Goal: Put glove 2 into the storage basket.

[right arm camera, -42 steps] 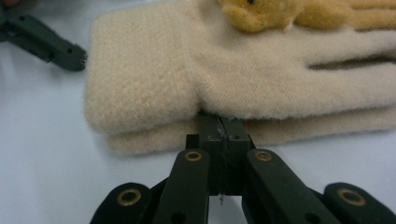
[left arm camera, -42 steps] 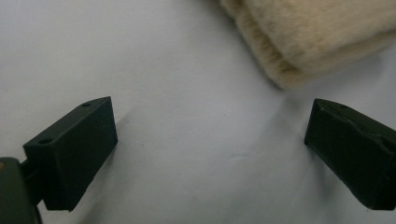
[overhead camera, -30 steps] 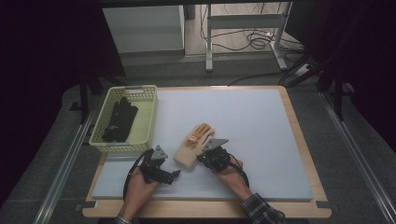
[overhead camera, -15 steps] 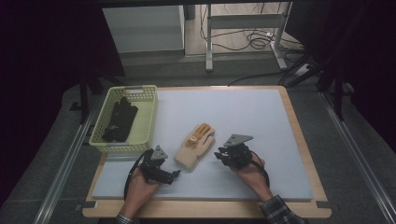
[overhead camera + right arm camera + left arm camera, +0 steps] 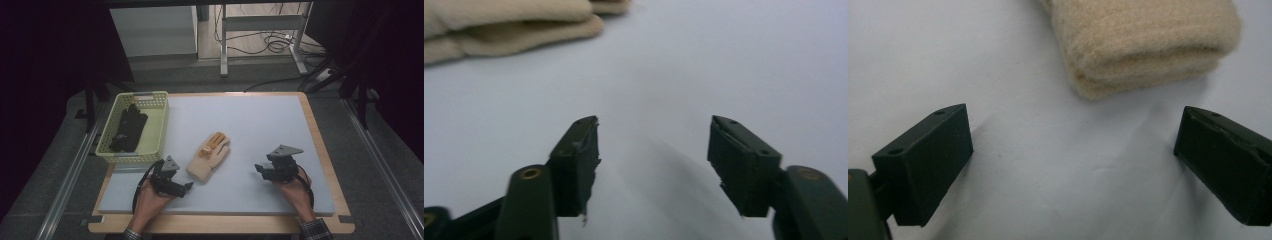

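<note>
Right gripper (image 5: 261, 169) off the glove (image 5: 210, 156) (pale mat (image 5: 260, 125))

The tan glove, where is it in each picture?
High view: the glove lies mid-table on the white mat, between the two grippers.
Left gripper view: its folded cuff end sits at the top, beyond the open jaws.
Right gripper view: the glove is in the top left corner, far from the jaws.
Shared landmark: the white mat under it.

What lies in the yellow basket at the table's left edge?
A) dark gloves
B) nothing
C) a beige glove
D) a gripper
A: dark gloves lie inside the yellow basket, while the beige glove lies on the mat outside it.
</note>
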